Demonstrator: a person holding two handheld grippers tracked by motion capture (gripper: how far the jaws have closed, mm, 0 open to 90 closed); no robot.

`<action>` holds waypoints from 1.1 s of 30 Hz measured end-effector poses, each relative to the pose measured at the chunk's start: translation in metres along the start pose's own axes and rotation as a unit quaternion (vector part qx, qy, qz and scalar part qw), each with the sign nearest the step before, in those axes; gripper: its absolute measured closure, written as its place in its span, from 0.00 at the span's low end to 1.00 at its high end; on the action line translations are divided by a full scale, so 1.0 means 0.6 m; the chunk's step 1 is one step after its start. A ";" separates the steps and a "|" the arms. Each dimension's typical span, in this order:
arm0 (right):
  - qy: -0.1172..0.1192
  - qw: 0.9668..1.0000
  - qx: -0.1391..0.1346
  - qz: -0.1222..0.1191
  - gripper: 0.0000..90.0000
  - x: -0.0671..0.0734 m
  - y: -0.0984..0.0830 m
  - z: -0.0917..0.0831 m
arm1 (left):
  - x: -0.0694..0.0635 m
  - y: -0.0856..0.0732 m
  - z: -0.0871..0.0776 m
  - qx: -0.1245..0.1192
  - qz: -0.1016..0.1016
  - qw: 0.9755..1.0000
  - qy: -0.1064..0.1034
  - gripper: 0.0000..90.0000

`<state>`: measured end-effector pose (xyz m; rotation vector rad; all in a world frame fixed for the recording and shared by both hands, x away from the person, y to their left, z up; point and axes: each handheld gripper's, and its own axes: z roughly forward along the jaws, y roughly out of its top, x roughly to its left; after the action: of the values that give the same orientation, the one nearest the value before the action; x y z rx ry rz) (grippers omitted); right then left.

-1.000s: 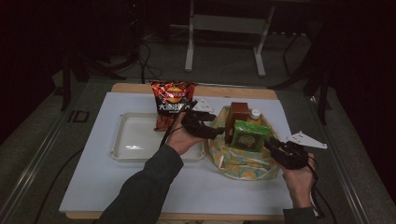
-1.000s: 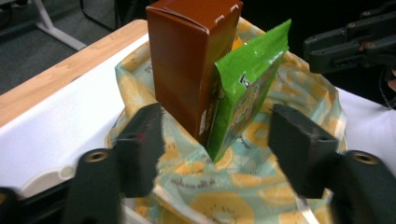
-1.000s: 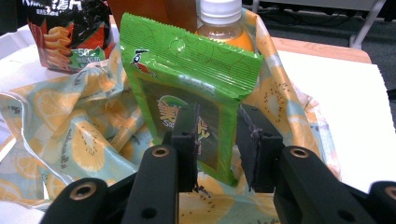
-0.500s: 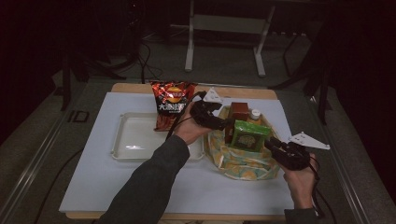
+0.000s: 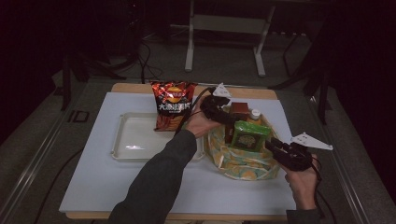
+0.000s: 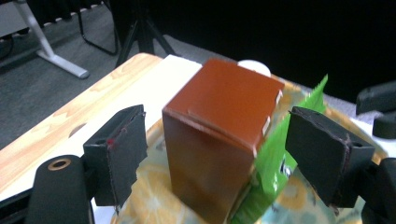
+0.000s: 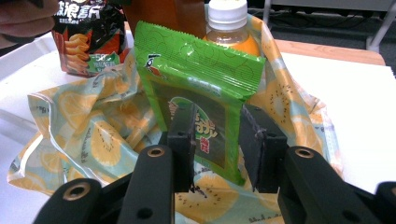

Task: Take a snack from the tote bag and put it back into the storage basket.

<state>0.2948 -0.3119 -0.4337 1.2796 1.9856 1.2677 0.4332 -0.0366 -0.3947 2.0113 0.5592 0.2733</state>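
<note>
With the left claw (image 6: 215,154) just opened and clear of the brown box (image 6: 219,140), that box could topple against the green packet (image 7: 198,93) beside it, which the right claw (image 7: 217,140) loosely straddles.

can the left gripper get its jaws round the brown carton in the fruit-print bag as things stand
Probably yes. The left gripper has just been opening, and its pads stand apart on either side of the upright brown cardboard carton, not touching. The green snack packet crowds one side.

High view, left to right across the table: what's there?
White tray → chip bag → left gripper → brown box → right gripper.
</note>
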 end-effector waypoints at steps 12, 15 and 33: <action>0.002 1.000 0.001 0.008 0.73 -0.008 -0.003 -0.002 | 0.003 0.000 0.028 0.017 0.003 1.000 -0.008 0.32; 0.002 1.000 0.001 0.008 0.73 -0.010 -0.004 0.000 | 0.005 -0.004 0.020 0.018 0.006 1.000 -0.004 0.37; 0.013 1.000 0.008 0.013 0.71 -0.010 -0.007 0.009 | 0.013 -0.006 0.036 -0.003 -0.034 0.999 -0.025 0.32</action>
<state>0.2999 -0.3155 -0.4407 1.3077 2.0062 1.2891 0.4481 -0.0478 -0.4088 1.9834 0.5928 0.1821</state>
